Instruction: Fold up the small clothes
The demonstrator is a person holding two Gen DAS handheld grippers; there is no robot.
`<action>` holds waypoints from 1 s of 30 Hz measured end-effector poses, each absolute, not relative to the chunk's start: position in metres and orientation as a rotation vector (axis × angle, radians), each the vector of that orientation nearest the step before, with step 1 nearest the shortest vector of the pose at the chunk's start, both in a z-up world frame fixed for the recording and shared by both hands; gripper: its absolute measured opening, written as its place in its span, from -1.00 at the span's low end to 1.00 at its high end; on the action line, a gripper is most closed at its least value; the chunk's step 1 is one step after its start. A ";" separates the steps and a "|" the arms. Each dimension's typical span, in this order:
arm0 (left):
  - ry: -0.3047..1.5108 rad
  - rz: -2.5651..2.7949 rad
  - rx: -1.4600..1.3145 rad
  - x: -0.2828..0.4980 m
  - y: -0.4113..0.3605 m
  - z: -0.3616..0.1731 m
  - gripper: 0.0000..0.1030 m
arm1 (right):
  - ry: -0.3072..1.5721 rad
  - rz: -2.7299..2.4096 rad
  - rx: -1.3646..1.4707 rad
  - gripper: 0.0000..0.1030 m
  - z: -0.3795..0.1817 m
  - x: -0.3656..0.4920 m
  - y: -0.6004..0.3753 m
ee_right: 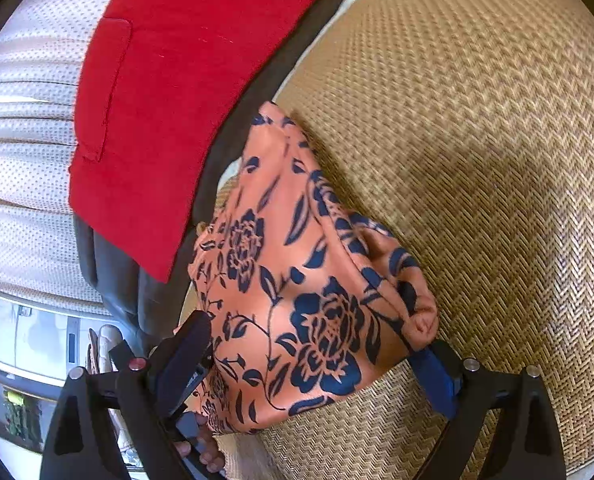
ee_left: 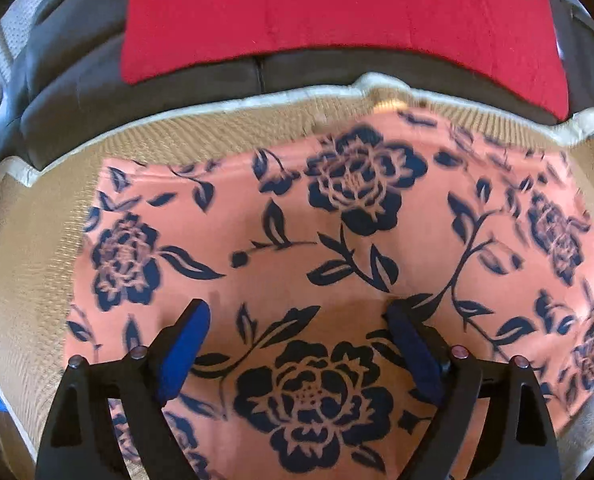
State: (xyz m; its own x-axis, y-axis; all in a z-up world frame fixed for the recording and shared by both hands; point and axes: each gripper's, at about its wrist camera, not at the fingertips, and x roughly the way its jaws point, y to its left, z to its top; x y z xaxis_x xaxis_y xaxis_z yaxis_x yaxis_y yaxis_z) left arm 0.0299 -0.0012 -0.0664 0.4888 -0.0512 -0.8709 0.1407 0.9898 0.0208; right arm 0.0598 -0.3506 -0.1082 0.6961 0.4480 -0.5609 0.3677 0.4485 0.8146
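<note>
Mid-fold, it seems: the floral garment is spread on the woven mat, below the red cloth. Left hand-held gripper is held wide open, empty. Right hand-held gripper is spread around a bunched edge, grip unclear. Closing and carrying over is probably needed next.

- A woven straw-coloured mat with a herringbone weave and a pale cream fabric border covers the seat of a dark grey sofa.
- Lying directly on the mat is a salmon-orange garment printed with large navy roses and leaves. In the left wrist view it is spread fairly flat; in the right wrist view its edge is bunched and lifted off the weave.
- A red cloth with a stitched pocket lies on the dark sofa beyond the mat's bordered edge.
</note>
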 end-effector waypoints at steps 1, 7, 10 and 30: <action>1.017 -0.123 0.069 0.025 -0.001 -0.057 0.76 | 0.837 0.057 1.131 0.83 -0.106 0.059 -0.350; 1.013 -0.144 0.128 0.023 -0.013 -0.083 0.85 | 0.865 0.030 1.102 0.83 -0.112 0.065 -0.345; 1.021 -0.155 0.118 0.023 -0.009 -0.082 0.85 | 0.855 0.019 1.079 0.82 -0.109 0.068 -0.343; 0.914 -0.100 -0.388 -0.034 0.186 -0.042 0.68 | 0.600 0.258 0.128 -0.81 0.087 0.135 -0.083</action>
State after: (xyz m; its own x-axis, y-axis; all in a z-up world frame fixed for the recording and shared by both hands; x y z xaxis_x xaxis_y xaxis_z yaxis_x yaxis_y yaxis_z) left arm -0.0340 0.1863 -0.0417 0.6113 -0.2468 -0.7520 -0.0791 0.9263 -0.3683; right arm 0.1355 -0.0825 0.0871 0.7947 0.2765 -0.5404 -0.2027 0.9600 0.1932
